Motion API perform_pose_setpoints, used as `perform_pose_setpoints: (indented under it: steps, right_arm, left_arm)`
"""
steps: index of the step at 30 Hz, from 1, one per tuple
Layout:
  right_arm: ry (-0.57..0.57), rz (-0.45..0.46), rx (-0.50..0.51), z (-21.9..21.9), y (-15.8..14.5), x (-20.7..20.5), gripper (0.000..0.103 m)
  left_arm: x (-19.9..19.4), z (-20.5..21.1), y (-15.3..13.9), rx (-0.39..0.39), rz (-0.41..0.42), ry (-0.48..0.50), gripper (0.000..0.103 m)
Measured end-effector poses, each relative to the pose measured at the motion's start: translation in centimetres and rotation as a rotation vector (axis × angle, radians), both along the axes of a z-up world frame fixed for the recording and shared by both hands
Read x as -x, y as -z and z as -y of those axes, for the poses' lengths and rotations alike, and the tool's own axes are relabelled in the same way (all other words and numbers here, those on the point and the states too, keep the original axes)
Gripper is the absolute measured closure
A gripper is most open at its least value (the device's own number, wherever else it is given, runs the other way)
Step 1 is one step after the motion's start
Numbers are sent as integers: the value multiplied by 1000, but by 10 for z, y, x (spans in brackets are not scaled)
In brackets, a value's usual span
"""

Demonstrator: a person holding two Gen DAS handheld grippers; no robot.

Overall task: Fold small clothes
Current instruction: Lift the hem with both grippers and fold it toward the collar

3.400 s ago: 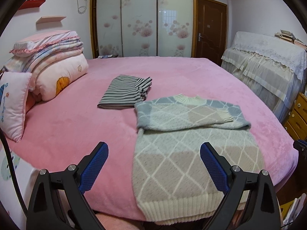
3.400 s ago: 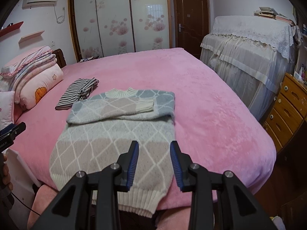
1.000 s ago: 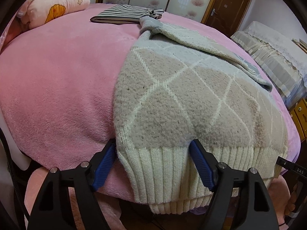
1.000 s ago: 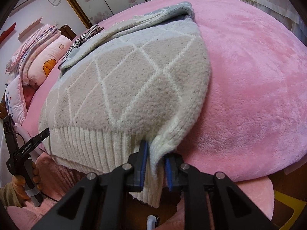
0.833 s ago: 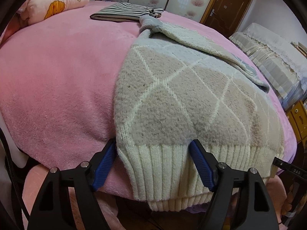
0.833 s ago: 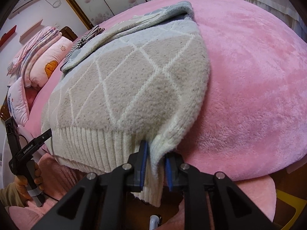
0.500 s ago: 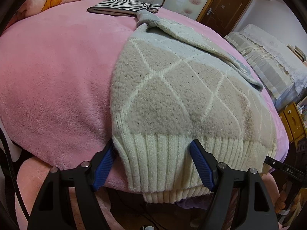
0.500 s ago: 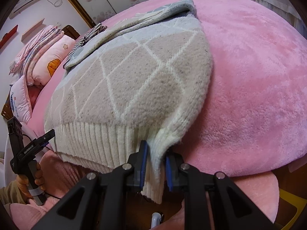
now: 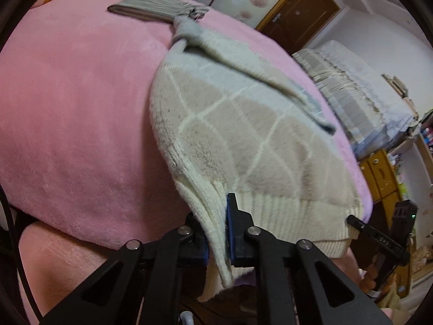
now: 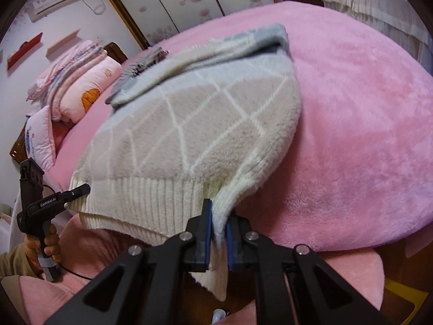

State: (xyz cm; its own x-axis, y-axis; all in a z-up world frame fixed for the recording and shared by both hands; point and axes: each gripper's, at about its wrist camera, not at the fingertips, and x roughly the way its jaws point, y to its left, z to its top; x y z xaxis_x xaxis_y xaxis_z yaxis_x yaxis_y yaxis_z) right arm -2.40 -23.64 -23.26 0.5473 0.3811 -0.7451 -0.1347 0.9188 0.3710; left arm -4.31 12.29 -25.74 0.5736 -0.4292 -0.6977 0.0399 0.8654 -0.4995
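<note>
Fingers of left gripper (image 9: 216, 237) and right gripper (image 10: 216, 234) clamp opposite corners of sweater (image 9: 243, 124) hem at bed (image 9: 75, 108) edge, likely to carry it over sleeves.

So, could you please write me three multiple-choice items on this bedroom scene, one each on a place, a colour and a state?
1. Where does the folded grey-striped garment lie?
A. on the pink plush bedspread, beyond the sweater
B. over the sweater's hem
C. in the right tongs

2. What colour is the ribbed hem of the grey diamond-patterned knit sweater?
A. navy
B. cream
C. pink

3. What are the left tongs doing?
A. open above the bedspread
B. shut on nothing
C. clamped on the sweater's hem corner

Answers:
1 A, it lies flat at the sweater's far end.
2 B, the ribbing is cream in both views.
3 C, the blue pads squeeze the knit; the right tongs, just closing, hold the other corner.
</note>
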Motion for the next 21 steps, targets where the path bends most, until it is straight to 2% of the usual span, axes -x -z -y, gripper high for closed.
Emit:
perform_pose_setpoints:
  steps: [6,11,14,18,21]
  right_arm:
    - [7,39,-94,16,-28,-4,95]
    - [7,107,-178,19,-63,-21,95]
    - [19,131,-258,23,-80,-40,96]
    - [49,141,-339,29,-95,-69,96]
    - [91,134,-393,39,-104,-95,96]
  left_arm:
    - [-5,-7,-39,126,84,-11,96]
    - [-24,-4,-60,195,83,-71,96]
    - [-45,-7,-68,244,53,-120,96]
    - [-79,-15,-86,326,58,-171,96]
    - [-111,-20,-99,343,68,-203,96]
